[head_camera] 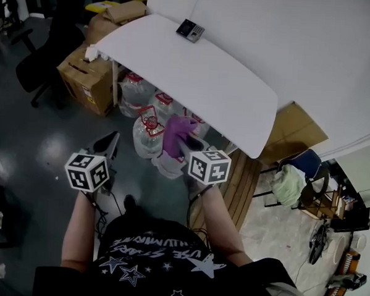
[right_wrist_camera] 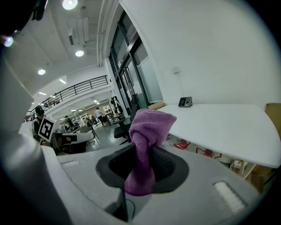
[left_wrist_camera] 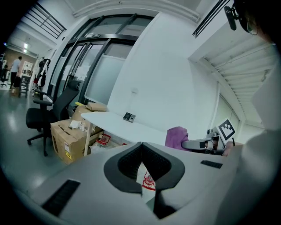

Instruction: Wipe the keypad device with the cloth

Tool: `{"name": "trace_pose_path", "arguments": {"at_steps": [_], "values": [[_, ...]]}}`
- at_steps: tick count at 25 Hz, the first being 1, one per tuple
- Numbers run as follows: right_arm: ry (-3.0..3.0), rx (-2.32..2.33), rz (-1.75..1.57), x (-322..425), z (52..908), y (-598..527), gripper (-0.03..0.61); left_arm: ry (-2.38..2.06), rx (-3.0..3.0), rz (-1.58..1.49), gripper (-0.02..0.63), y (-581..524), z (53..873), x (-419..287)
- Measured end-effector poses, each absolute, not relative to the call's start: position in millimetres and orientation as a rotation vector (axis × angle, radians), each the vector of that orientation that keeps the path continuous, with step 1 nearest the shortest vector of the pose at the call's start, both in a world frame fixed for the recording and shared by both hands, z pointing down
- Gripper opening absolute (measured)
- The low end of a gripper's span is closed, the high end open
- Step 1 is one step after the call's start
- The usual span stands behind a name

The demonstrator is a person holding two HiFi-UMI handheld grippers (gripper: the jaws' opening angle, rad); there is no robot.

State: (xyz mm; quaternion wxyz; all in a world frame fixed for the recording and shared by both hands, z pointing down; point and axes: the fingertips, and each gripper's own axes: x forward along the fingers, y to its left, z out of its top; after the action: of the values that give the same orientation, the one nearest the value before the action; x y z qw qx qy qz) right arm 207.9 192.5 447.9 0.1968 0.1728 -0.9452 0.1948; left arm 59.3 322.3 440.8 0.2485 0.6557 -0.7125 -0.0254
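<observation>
The keypad device is small and dark and lies near the far edge of the white table; it also shows as the device and the device. A purple cloth is pinched in my right gripper, held in the air short of the table's near edge. In the right gripper view the cloth sticks up from the shut jaws of my right gripper. My left gripper hangs lower left over the floor, jaws shut and empty, seen close as the left gripper.
Water jugs stand under the table. Cardboard boxes sit at its left end, beside a black office chair. A blue chair with a green cloth is at the right. A white wall runs behind the table.
</observation>
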Motion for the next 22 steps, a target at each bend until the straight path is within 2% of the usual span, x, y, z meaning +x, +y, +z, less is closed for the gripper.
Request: {"name": "trace_pose_path", "arguments": {"at_steps": [8, 22], "values": [[-2.63, 0.573, 0.564, 153.0, 450.8, 197.3, 0.092, -1.872, 1.823, -0.093, 0.009, 324.4, 449.6, -2.0], [-2.606, 0.648, 0.573, 124.2, 453.8, 172.7, 0.092, -1.843, 1.827, -0.113, 0.008, 298.0, 454.8, -50.6]]}}
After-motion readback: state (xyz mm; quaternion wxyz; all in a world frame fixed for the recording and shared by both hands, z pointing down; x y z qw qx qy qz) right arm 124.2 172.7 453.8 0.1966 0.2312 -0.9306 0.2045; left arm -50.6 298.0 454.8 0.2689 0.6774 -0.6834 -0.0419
